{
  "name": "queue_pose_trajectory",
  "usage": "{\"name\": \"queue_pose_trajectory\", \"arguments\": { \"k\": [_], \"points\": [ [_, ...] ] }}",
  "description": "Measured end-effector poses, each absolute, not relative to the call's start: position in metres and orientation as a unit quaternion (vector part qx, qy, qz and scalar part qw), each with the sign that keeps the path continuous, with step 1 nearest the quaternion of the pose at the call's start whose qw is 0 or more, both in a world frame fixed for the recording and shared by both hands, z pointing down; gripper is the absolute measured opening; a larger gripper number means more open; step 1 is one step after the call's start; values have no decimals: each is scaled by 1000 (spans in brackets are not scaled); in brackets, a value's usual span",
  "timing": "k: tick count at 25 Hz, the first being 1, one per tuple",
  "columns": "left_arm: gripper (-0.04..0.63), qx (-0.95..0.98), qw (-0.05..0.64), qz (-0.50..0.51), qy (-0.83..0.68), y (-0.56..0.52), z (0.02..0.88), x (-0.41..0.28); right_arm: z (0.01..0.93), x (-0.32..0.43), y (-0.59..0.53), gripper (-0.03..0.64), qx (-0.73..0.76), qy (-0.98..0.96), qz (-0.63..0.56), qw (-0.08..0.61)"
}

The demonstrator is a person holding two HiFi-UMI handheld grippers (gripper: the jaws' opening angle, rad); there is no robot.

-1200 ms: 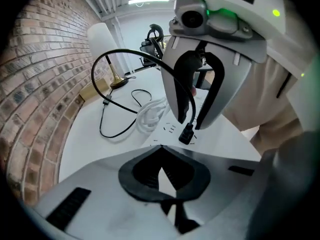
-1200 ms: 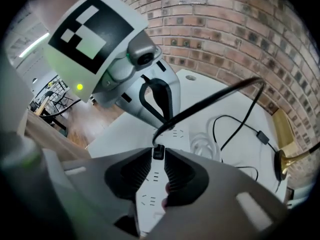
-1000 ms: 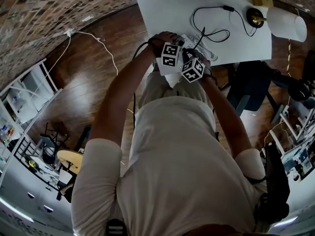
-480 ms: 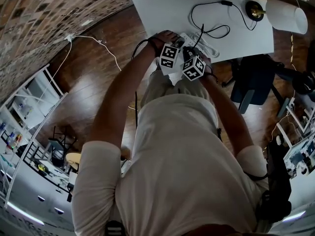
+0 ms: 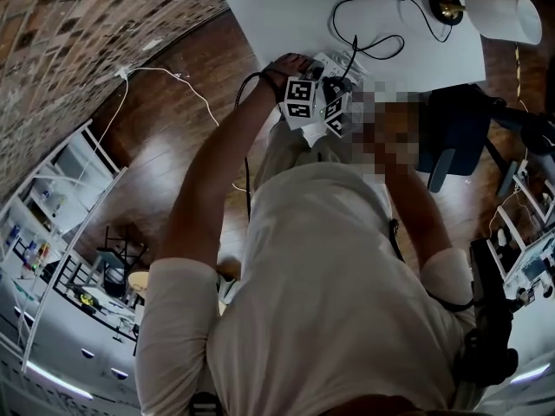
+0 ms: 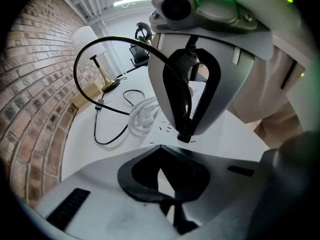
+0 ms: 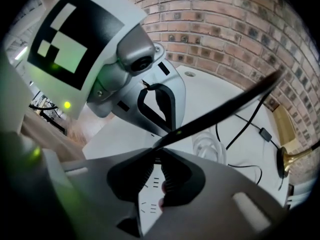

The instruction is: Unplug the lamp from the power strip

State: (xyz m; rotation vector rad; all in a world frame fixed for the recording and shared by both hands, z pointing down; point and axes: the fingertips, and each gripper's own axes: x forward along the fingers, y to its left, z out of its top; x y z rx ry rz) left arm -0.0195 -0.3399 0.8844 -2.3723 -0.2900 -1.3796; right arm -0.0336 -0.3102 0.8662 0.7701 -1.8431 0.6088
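On the white table (image 5: pixel 286 7) lies a white power strip (image 5: pixel 340 62), and both grippers stand over it, close together. My right gripper (image 7: pixel 157 150) has just been closing and is shut on the lamp's black plug (image 6: pixel 185 134) at the strip's slotted face (image 6: pixel 167 129). The black cable (image 7: pixel 225 109) rises from its tips and loops off to the brass lamp (image 5: pixel 447 7) with a white shade (image 5: pixel 505 12). My left gripper (image 6: pixel 160 148) is shut, with its tips down at the strip beside the plug. I see nothing between its jaws.
A coiled white cord (image 6: pixel 142 116) lies on the table just past the strip. The lamp cable's inline switch (image 6: pixel 99 104) rests further back. A brick wall (image 7: pixel 235 29) runs along the table's far side. Wooden floor (image 5: pixel 173 137) and a dark chair (image 5: pixel 451 128) lie beyond the table's edges.
Both hands stay at the power strip. The right marker cube sits slightly closer to the left one, and the head camera has shifted a little.
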Motion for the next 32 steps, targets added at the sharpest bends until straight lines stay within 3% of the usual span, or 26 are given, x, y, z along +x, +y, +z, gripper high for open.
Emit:
{"name": "queue_pose_trajectory", "arguments": {
  "k": [23, 32],
  "points": [
    [-14, -831, 204, -513, -69, -337, 885, -17, 850, -34, -310, 44, 268, -764, 254, 530],
    [-12, -821, 194, -534, -53, -339, 886, -17, 825, -14, -318, 46, 238, -750, 323, 525]
  ]
}}
